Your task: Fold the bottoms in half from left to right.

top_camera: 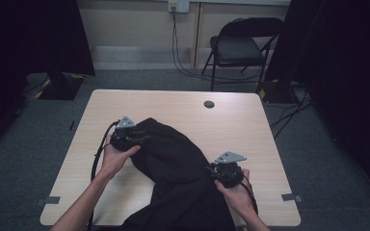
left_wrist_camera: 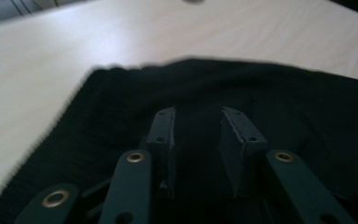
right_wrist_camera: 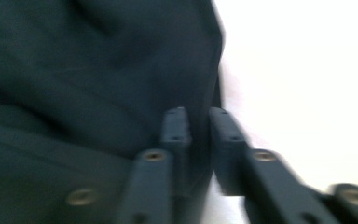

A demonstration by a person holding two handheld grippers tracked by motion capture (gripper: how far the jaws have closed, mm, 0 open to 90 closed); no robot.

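Left tongs point(left_wrist_camera: 197, 128) parted over black garment point(top_camera: 173, 159); right tongs point(right_wrist_camera: 196, 126) clenched on garment edge, table point(top_camera: 250, 125) beneath.

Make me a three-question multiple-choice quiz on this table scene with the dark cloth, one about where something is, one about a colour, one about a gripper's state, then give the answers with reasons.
1. Where does the black garment lie?
A. On the folding chair
B. On the table, spilling over its near edge
C. On the floor

2. What colour is the table top?
A. Light wood
B. Dark blue
C. Red

3. How do the left gripper jaws stand?
A. Apart, with cloth between them
B. Around a cup
C. Pointing at the ceiling

Answers: 1 B, the high view shows the cloth on the tabletop running off toward the person. 2 A, the bare top is pale wood grain. 3 A, the left gripper view shows a gap between the jaws over the black fabric.
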